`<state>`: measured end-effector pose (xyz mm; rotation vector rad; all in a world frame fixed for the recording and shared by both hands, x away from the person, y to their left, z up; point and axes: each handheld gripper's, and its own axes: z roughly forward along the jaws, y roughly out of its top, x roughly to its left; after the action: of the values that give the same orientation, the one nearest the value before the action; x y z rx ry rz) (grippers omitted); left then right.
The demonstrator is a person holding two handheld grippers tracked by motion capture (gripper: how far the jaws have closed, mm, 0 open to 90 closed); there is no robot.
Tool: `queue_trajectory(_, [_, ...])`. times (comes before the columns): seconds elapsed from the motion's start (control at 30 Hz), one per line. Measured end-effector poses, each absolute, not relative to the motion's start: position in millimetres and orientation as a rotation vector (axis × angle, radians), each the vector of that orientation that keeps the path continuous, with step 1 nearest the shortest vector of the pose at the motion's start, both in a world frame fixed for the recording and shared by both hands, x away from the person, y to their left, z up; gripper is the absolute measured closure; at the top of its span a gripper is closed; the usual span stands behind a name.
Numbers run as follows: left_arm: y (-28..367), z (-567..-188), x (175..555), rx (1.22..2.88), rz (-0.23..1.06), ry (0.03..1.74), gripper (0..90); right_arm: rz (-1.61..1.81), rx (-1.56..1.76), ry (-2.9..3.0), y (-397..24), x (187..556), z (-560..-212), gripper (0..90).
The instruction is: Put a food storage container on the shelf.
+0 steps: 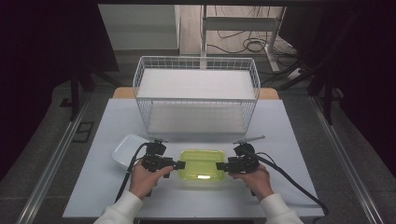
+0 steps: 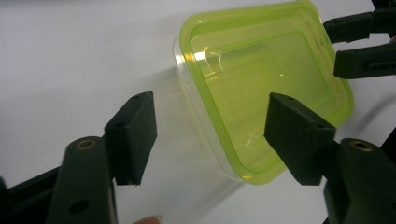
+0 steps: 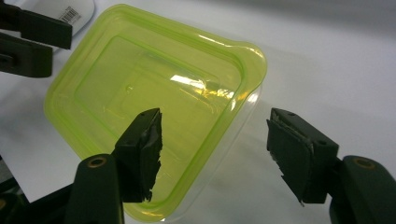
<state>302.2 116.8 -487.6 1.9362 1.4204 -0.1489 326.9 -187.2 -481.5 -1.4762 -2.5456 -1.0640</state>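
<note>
A clear rectangular container with a translucent yellow-green lid (image 1: 202, 164) sits flat on the pale table (image 1: 93, 186), near its front edge and between the two hands, and nothing can be seen inside it through the lid. The left gripper (image 1: 180, 164) reaches in from the container's left end and the right gripper (image 1: 220, 166) from its right end, each with its jaws standing apart around a corner of the lid and the pads not pressing on it. Just to the left lies a white tray (image 1: 125, 148), a thin grey stick (image 1: 254, 138) lies behind the right gripper, and a white wire basket (image 1: 196, 95) stands farther back holding flat white panels.
</note>
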Motion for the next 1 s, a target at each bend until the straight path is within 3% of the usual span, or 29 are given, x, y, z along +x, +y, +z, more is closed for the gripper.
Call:
queue_trajectory(0.5, [123, -503, 310, 1.872, -0.303, 1.428, 55.5, -1.049, -1.451, -2.479, -184, 329, -489, 45.0])
queue_trajectory(0.63, [119, -505, 310, 1.87, -0.331, 1.417, 61.7, -1.077, -1.492, -2.331, -193, 333, -493, 57.4])
queue_trajectory(0.67, [119, -505, 310, 1.853, -0.347, 1.421, 63.0, -1.072, -1.506, -2.302, -196, 334, -494, 64.5])
queue_trajectory(1.0, [119, -501, 305, 1.836, -0.327, 1.407, 75.0, -1.114, -1.552, -2.218, -202, 330, -491, 73.3])
